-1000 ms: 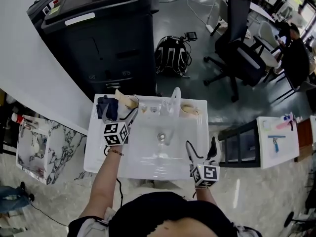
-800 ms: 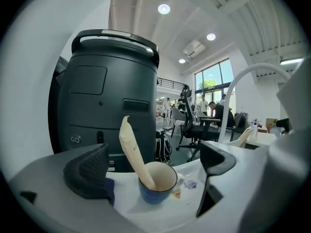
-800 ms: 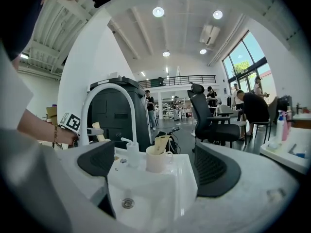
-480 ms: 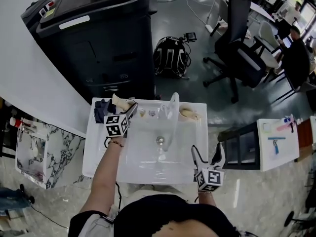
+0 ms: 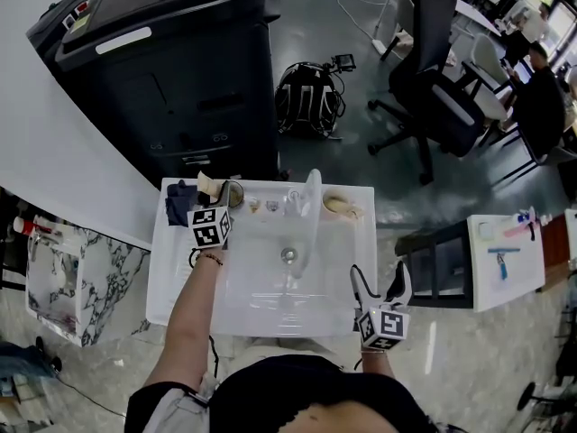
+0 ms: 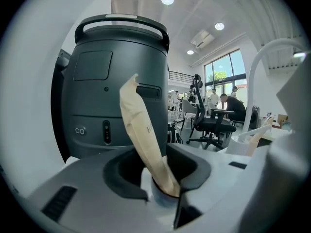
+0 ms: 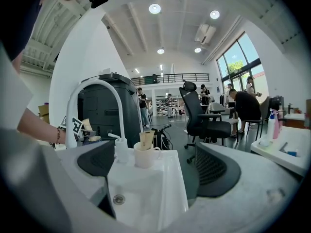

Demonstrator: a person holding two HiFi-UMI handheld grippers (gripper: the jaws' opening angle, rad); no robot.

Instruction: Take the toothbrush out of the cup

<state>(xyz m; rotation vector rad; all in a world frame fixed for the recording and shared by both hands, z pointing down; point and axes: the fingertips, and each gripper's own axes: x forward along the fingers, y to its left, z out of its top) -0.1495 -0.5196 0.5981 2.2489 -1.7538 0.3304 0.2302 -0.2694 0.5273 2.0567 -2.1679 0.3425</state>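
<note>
A toothbrush in a tan paper wrapper (image 6: 141,130) stands tilted in a cup (image 6: 163,199) at the sink's back left corner. My left gripper (image 6: 164,188) has just been closing, and its jaws now pinch the wrapper's lower end just above the cup's rim. The head view shows the same left gripper (image 5: 231,202) at that cup (image 5: 234,192), with the wrapper (image 5: 206,186) sticking out. My right gripper (image 5: 380,280) stands open and holds nothing over the sink's front right rim. A second white cup (image 7: 145,155) with another wrapped brush (image 7: 146,139) sits at the back right.
The white sink (image 5: 171,305) has a tall curved faucet (image 5: 311,197) at the back middle and a drain (image 5: 288,255). A dark cloth (image 5: 178,202) lies at the back left corner. A big black machine (image 5: 171,79) stands behind, and a small table (image 5: 505,260) at the right.
My left gripper moved toward the back-left cup, lowered, and its jaws closed on the wrapped toothbrush. The right gripper drifted slightly right along the front rim.
</note>
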